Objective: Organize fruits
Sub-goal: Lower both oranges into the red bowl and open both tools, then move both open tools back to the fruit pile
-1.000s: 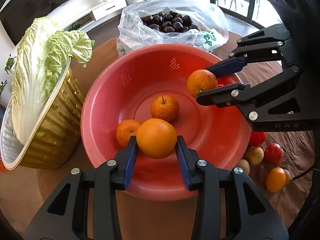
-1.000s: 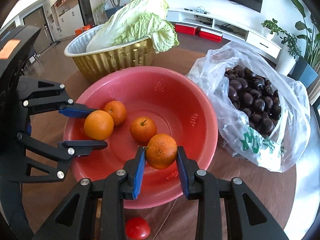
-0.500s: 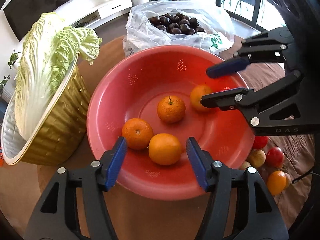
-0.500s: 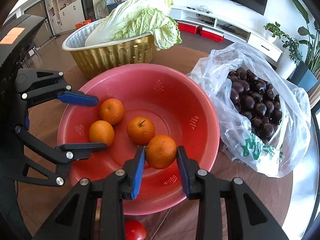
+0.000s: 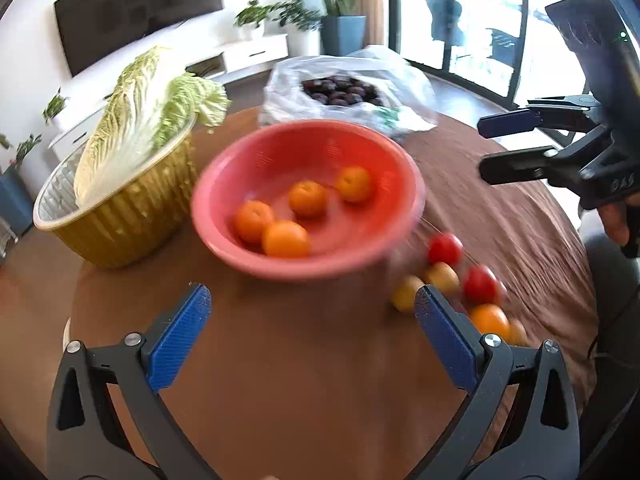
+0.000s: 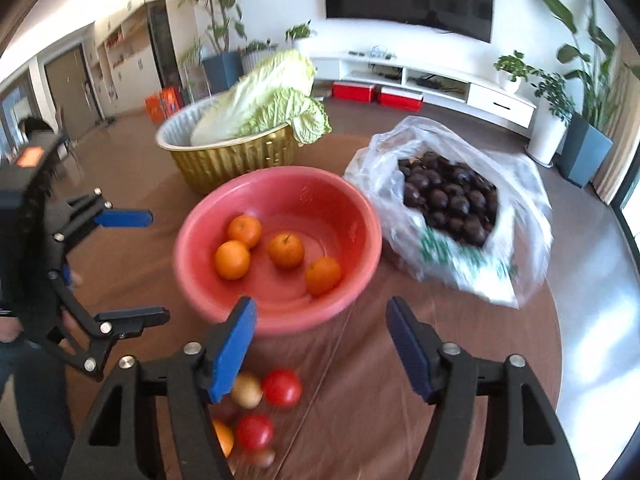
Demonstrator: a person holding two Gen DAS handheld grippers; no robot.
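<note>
In the left wrist view, four round orange mandarins (image 5: 286, 238) are seen lying loose in the bottom of the red plastic colander bowl (image 5: 224, 240), which stands near the middle of the round brown-covered table (image 5: 320, 360), between a gold foil basin with a napa cabbage (image 5: 132, 208) and a clear plastic bag of dark chestnuts (image 5: 340, 92). The left gripper (image 5: 312, 336) is held over bare cloth at the near edge; its jaws are opening wide and nothing is between them. In the right wrist view, the right gripper (image 6: 320, 344) is also opening, with nothing held, just before the bowl rim. Small red and yellow tomatoes (image 6: 281, 387) and one more orange fruit (image 6: 222, 436) are left on the cloth at the near edge. These are judged light, smooth and ready to roll; the tomatoes are probably soft, so they should be taken across the widest part with little force.
</note>
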